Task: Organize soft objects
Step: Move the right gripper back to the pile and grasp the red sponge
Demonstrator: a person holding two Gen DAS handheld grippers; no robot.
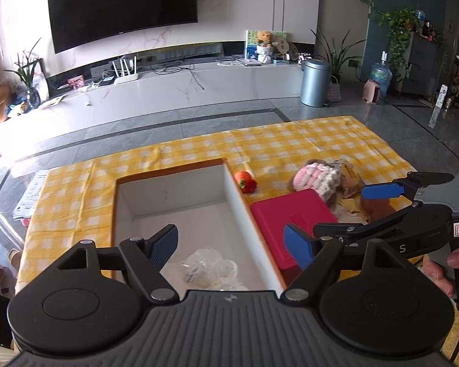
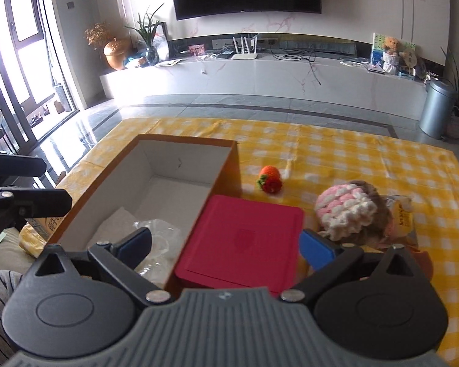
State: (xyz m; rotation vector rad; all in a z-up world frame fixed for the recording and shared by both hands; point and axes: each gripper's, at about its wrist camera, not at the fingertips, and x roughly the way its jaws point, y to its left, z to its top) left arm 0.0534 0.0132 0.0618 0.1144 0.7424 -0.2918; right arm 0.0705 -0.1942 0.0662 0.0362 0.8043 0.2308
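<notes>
open box (image 1: 180, 202) beside red lid (image 2: 244, 238), crocheted strawberry (image 2: 270, 179) and pink-white knit toy (image 2: 348, 211) on bare checkered cloth (image 2: 367, 159). left gripper (image 1: 232, 244) and right gripper (image 2: 226, 244) spread wide, empty-fingered, touching nothing.

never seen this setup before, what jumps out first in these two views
A big open cardboard box with white inside walls sits on the yellow and white checked tablecloth, with crumpled clear plastic at its near end. Against its right side lies a flat magenta lid, and beyond that a small crocheted orange strawberry. A pink and white knitted plush rests to the right, and both sets of tongs, left and right, hover open.
</notes>
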